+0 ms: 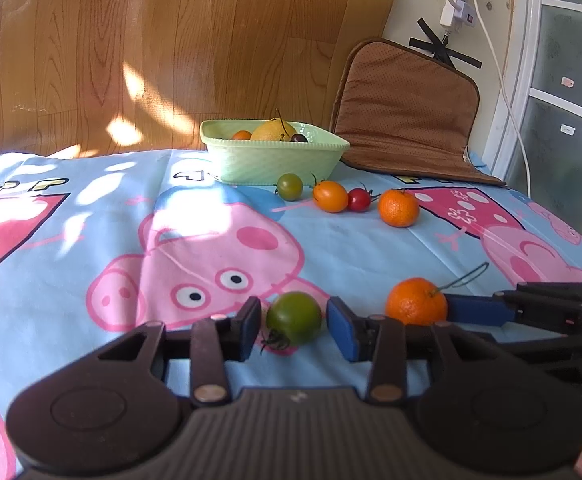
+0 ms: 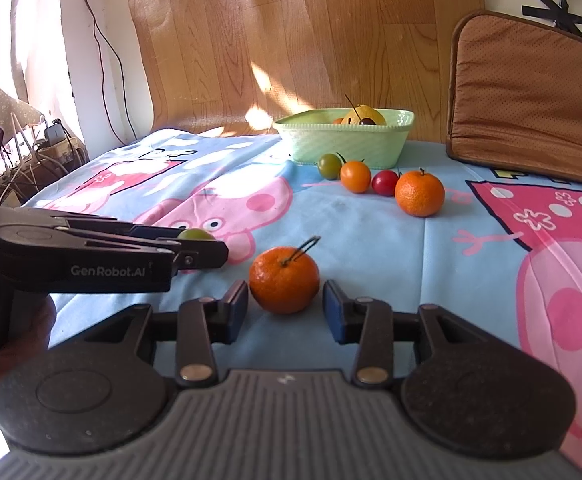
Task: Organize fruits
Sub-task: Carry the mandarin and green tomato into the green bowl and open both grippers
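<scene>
Green tomato [image 1: 294, 319], tangerine [image 2: 284, 281] between parted jaws

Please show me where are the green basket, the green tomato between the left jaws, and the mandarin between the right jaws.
green basket [image 1: 275, 162]: left wrist view, on its front wall.
green tomato [image 1: 294, 317]: left wrist view, on the middle of its skin.
mandarin [image 2: 284, 280]: right wrist view, on the middle of its peel.

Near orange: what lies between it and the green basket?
Right wrist view: bare cloth, then a fruit row, its orange tomato most in line, before the green basket.
</scene>
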